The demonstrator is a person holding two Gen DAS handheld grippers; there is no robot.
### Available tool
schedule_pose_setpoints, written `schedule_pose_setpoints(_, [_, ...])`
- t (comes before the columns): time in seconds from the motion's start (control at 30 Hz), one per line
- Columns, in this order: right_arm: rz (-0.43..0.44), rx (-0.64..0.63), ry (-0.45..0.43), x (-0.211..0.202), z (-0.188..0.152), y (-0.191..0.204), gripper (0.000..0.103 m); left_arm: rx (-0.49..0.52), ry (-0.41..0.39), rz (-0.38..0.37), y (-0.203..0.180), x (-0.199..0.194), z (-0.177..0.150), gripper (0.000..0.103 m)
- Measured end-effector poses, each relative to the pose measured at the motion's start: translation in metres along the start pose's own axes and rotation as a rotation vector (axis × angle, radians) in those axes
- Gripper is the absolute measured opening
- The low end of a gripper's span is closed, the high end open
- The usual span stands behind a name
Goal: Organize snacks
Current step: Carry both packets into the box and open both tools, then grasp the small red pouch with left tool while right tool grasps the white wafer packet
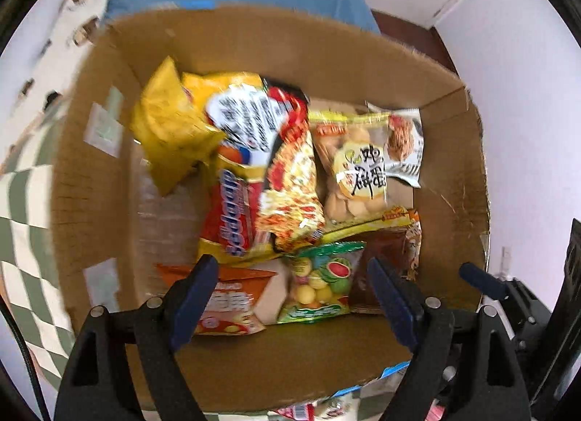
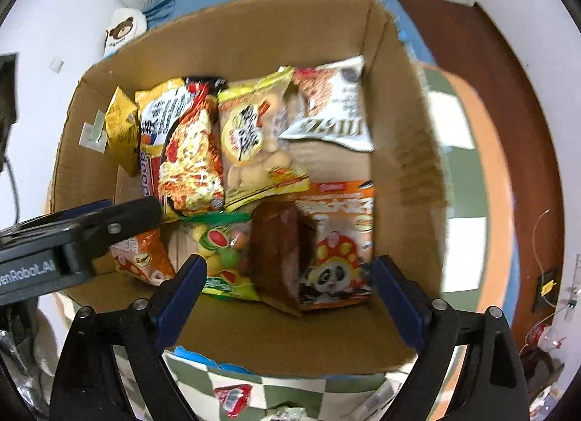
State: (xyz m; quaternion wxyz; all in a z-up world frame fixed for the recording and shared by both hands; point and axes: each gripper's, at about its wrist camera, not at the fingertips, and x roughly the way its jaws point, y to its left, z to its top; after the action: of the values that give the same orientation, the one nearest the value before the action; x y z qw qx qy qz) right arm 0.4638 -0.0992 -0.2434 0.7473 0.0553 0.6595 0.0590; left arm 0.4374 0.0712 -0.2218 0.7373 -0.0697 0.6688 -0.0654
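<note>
Fingers on both tools stand spread wide with nothing between them: the left gripper (image 1: 294,297) hangs over the near row of the box (image 1: 254,43), its blue pads (image 1: 192,304) framing the candy bag (image 1: 319,283), and the right gripper (image 2: 290,297) points down beside it over the brown pack (image 2: 279,254) and the panda pack (image 2: 337,239). Farther in, the snacks lie packed side by side on the box floor: noodles (image 1: 290,181) across the middle, the biscuit bag (image 1: 356,170) to their right, a white packet (image 1: 406,145) against the far right corner, a yellow bag (image 1: 170,130) tilted up at the far left, an orange pack (image 1: 225,304) near the left pad. The box sits on a checked cloth (image 1: 25,203), and in the right view a red wrapper (image 2: 232,397) lies on that cloth outside the near wall. To my eye the placing here is done and the next job is fetching what is left outside. Doing that well means lifting both tools straight up past the cardboard rim so no pad catches a wrapper, then coming down on the loose wrapper flat and closing on its middle, not a crinkly edge that could slip.
</note>
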Motion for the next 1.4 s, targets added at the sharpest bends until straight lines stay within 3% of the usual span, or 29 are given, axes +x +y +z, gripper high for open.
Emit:
schedule_pose_setpoints(0.43, [-0.076, -0.041, -0.224, -0.062, -0.034, 0.01, 0.095, 0.083, -0.308, 0.166, 0.004, -0.08, -0.069, 0.084])
schedule_pose_setpoints(0.93, [-0.099, -0.073, -0.48, -0.158, -0.122, 0.028, 0.095, 0.111, -0.51, 0.188, -0.003, -0.153, -0.163, 0.084])
schedule_pose_setpoints(1.2, [-0.008, -0.017, -0.507, -0.186, -0.168, 0.029, 0.095, 0.101, -0.519, 0.147, -0.009, -0.169, -0.195, 0.084])
schedule_pose_setpoints(1.3, [0.028, 0.019, -0.466, -0.182, -0.182, 0.02, 0.095, 0.111, -0.48, 0.155, -0.011, -0.158, -0.207, 0.084])
schedule_pose_setpoints(1.4, [0.034, 0.073, -0.397, -0.162, -0.197, 0.004, 0.095, 0.139, -0.384, 0.17, -0.011, -0.124, -0.217, 0.084])
